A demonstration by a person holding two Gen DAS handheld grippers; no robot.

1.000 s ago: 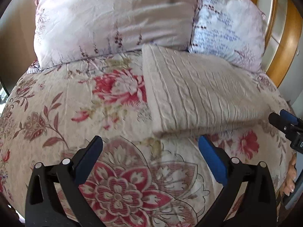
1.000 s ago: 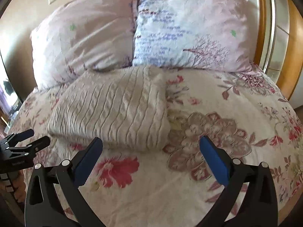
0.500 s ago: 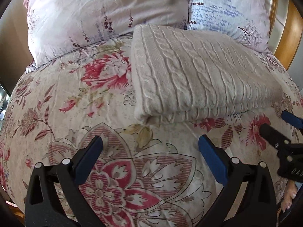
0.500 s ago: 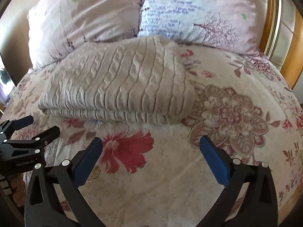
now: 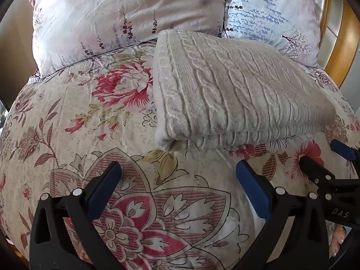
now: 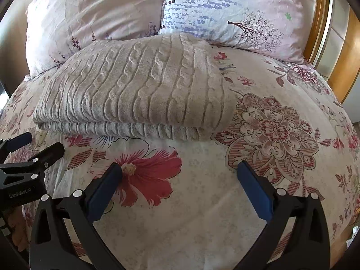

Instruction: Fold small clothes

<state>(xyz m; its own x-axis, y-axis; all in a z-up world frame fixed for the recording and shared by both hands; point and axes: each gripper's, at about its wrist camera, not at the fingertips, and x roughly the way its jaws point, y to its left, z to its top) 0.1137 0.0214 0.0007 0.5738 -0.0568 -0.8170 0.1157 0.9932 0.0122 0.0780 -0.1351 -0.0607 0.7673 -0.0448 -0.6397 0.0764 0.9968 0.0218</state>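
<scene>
Left tool (image 5: pixel 178 173) nearest the camera, blue pads spread wide, nothing between them, hovering over the floral bedspread (image 5: pixel 74 121). Right tool (image 6: pixel 180 171) same deal, wide open and empty, above a red flower print on the bedspread. Each tool shows in the other's view: right tool at the right edge of the left wrist view, left tool at the left edge of the right wrist view, both just short of the sweater's near edge, not touching it. A bit of the person's hand (image 5: pixel 337 240) shows low at the right edge of the left wrist view. Next out, the folded beige cable-knit sweater (image 5: pixel 236 90) lies flat on the bedspread in stacked layers, near fold facing the tools. Behind it, touching its far edge, two pillows: a pink one (image 5: pixel 126 15) on the left, a lavender-print one (image 6: pixel 236 9) on the right. Farthest, wooden headboard (image 6: pixel 344 67) at right.
</scene>
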